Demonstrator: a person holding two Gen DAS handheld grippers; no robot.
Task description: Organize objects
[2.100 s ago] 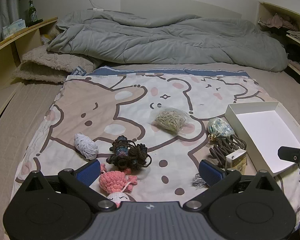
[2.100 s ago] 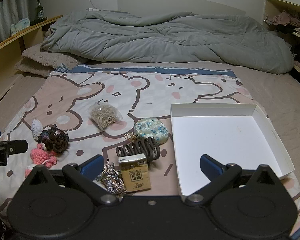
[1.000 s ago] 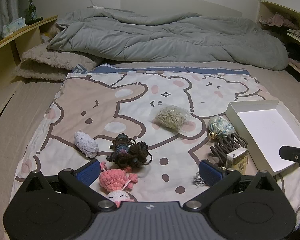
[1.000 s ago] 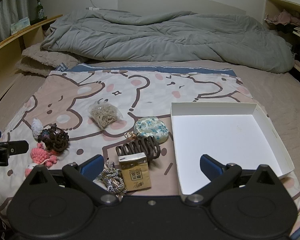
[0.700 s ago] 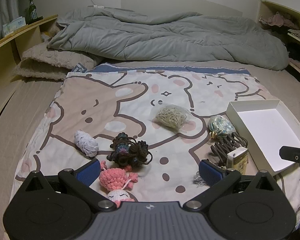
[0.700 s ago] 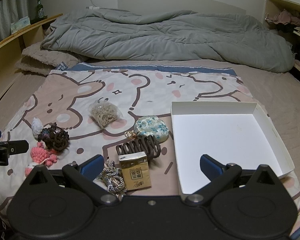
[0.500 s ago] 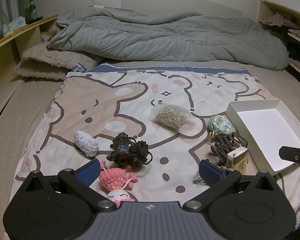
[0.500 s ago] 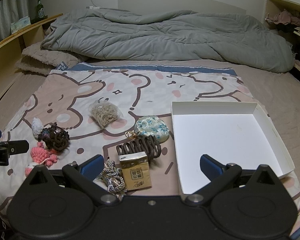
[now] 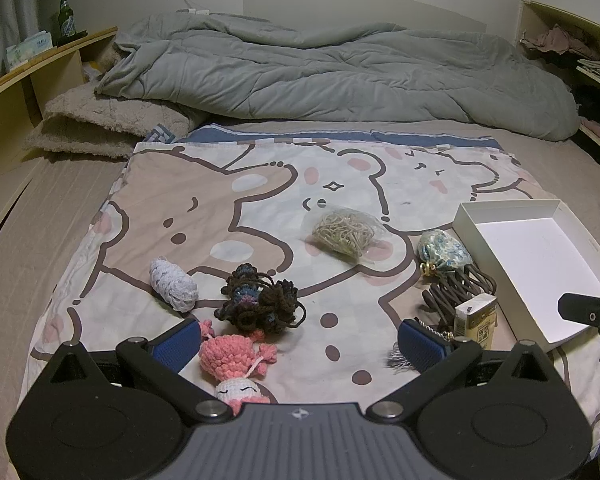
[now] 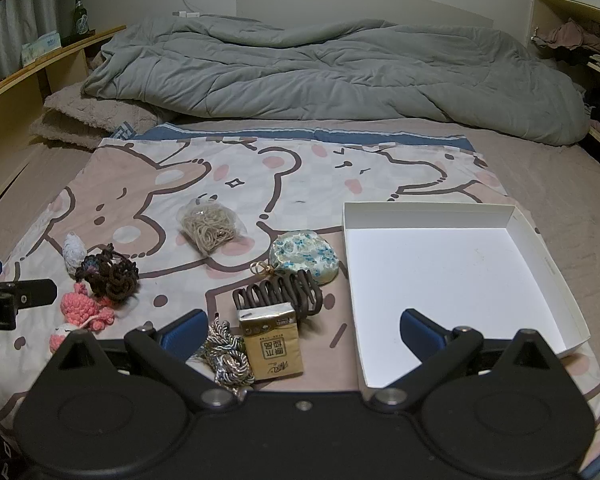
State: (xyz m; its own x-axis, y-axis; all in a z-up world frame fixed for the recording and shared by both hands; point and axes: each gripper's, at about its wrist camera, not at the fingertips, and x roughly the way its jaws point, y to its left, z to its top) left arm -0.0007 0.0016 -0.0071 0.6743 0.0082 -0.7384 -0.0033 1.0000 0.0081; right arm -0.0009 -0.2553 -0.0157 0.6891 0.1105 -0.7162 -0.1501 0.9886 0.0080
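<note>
Trinkets, from pink crochet doll (image 9: 236, 356) to tissue packet (image 10: 271, 337), lie left of the empty white box (image 10: 452, 264), awaiting sorting; both grippers' jaws spread wide, holding nothing.

Bed (image 10: 540, 184) under a cartoon-bear sheet (image 10: 236, 184), rumpled grey duvet (image 10: 332, 76), perhaps folded blanket (image 9: 100, 128) alongside.

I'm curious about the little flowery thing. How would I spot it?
Start at the open white cardboard box on the cartoon bear blanket. Beside its left wall lies a round blue-flowered fabric coin pouch, touching the brown hair claw clip. Only it has a floral print and gold clasp.
</note>
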